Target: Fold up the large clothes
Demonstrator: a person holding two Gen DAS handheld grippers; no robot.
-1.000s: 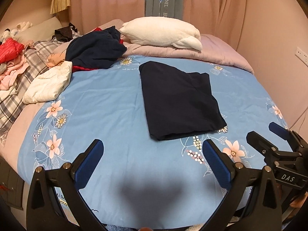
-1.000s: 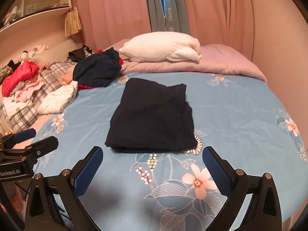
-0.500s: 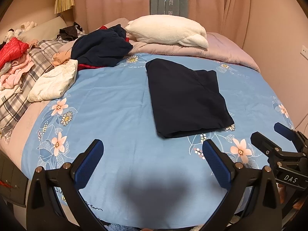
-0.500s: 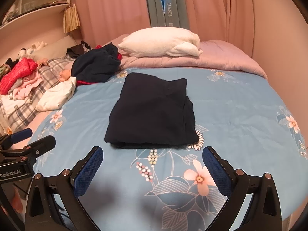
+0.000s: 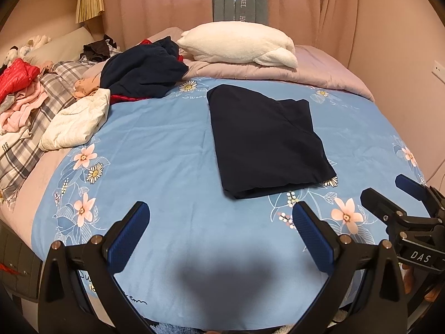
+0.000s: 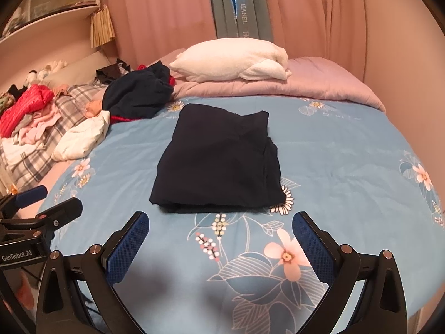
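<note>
A dark navy garment (image 5: 264, 139) lies folded into a rectangle on the blue floral bedspread (image 5: 155, 139); it also shows in the right wrist view (image 6: 219, 161). My left gripper (image 5: 221, 214) is open and empty, held above the near edge of the bed, short of the garment. My right gripper (image 6: 219, 222) is open and empty, just in front of the garment's near edge. The right gripper also shows at the right of the left wrist view (image 5: 395, 192), and the left gripper at the left of the right wrist view (image 6: 44, 200).
A crumpled dark garment (image 5: 141, 69) and a white garment (image 5: 78, 119) lie at the back left. More clothes (image 5: 19, 89) are piled on a plaid blanket at far left. A white pillow (image 5: 239, 43) rests on a pink duvet (image 5: 319, 72) at the back.
Both grippers have drawn back a little from the folded garment and stayed open. The garment has not moved on the bed.
</note>
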